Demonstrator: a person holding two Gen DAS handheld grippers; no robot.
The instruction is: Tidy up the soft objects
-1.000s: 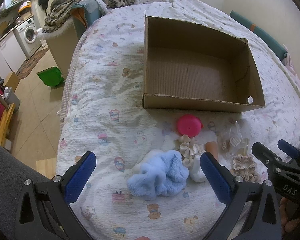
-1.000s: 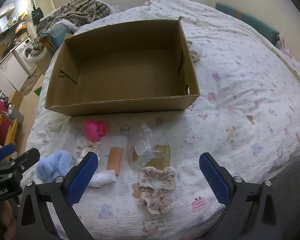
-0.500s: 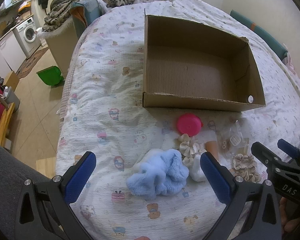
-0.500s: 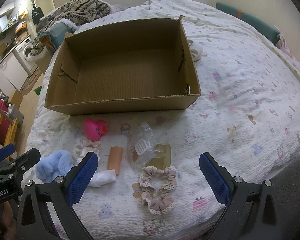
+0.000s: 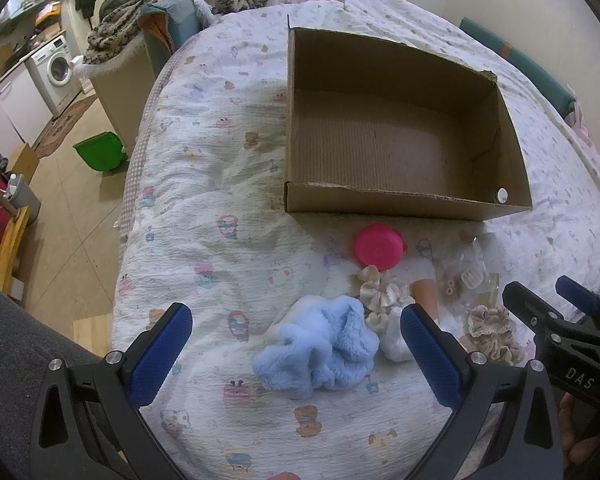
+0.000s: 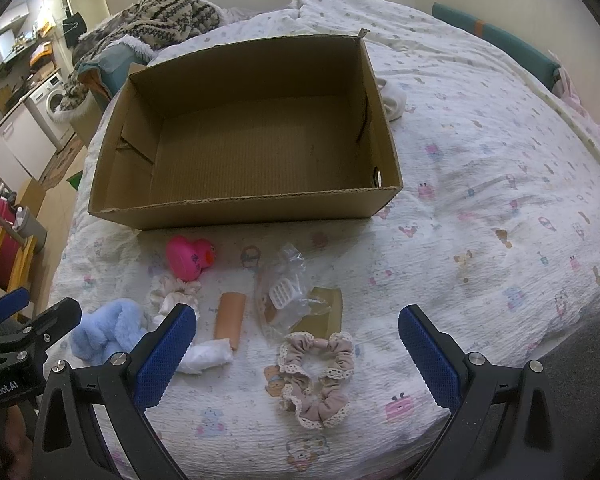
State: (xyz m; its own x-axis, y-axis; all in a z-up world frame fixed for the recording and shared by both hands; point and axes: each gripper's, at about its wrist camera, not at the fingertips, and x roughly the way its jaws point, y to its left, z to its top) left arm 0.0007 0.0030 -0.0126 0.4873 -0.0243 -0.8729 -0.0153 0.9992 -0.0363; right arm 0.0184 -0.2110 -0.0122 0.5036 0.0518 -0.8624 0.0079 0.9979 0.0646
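Fingers (image 5: 428, 354) spread wide on both grippers; right gripper (image 5: 548, 308) reads "DAS".

White cloth (image 6: 392, 100) half behind cardboard box (image 6: 384, 132)

Washing machine (image 5: 58, 68), green bin (image 5: 100, 155), knitted blanket (image 6: 168, 14) beside the bed

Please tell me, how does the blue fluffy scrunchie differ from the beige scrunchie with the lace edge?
The blue fluffy scrunchie is plush and one plain light-blue colour; the beige lace-edged scrunchie is thin gathered fabric with cream lace trim. The blue one is bunched into a heap, while the beige one lies flatter, twisted into loops with an open hole. The blue one sits before the left gripper, the beige one before the right gripper. Both lie on the bed quilt, outside the cardboard box, ungrasped.
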